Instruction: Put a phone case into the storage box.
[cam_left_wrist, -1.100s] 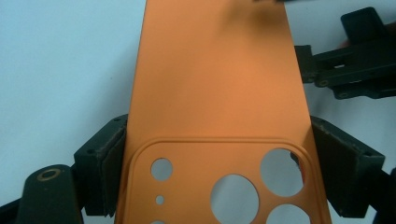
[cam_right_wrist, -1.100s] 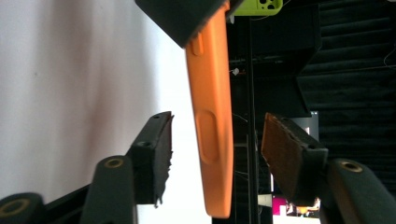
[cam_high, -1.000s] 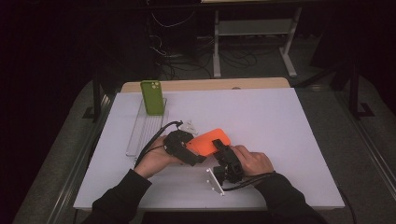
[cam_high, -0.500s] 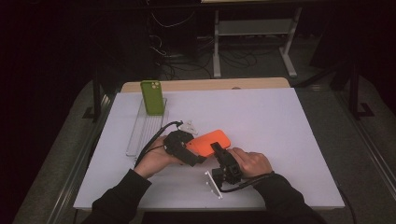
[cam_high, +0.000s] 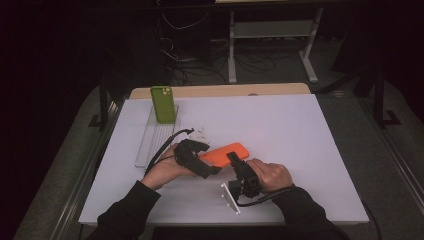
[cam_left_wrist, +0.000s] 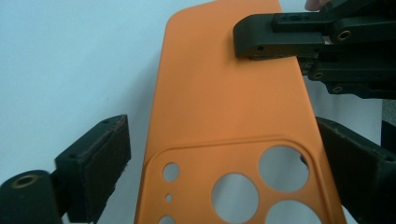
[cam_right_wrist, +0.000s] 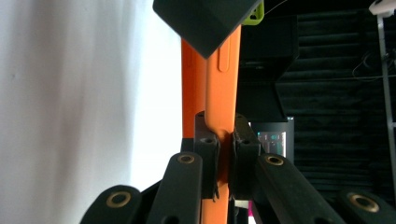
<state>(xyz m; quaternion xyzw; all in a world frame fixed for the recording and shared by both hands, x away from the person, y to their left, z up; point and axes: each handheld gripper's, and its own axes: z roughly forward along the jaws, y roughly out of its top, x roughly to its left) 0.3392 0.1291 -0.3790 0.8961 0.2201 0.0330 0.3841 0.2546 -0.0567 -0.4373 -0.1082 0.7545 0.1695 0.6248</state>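
Observation:
An orange phone case (cam_high: 226, 152) is held just above the white table's middle. In the left gripper view its back (cam_left_wrist: 224, 93) faces me, camera holes nearest. My left gripper (cam_high: 209, 161) straddles that camera end, open: the left pad (cam_left_wrist: 100, 158) stands a little off the case's edge and the right pad (cam_left_wrist: 355, 163) is close to the other edge. My right gripper (cam_high: 233, 159) is shut on the case's long edge. In the right gripper view its pads (cam_right_wrist: 208, 149) pinch the orange rim (cam_right_wrist: 219, 84). The right gripper's tip (cam_left_wrist: 261, 46) reaches over the case.
A green phone case (cam_high: 163, 104) stands upright at the far end of a clear slotted rack (cam_high: 150, 140) on the left. Small white bits (cam_high: 201, 134) lie beside the rack. A white plate (cam_high: 230, 197) juts from the right gripper. The table's near edge (cam_high: 220, 222) is close under both forearms.
The right hand has shifted slightly toward the near edge. The orange case and the left gripper hold their place.

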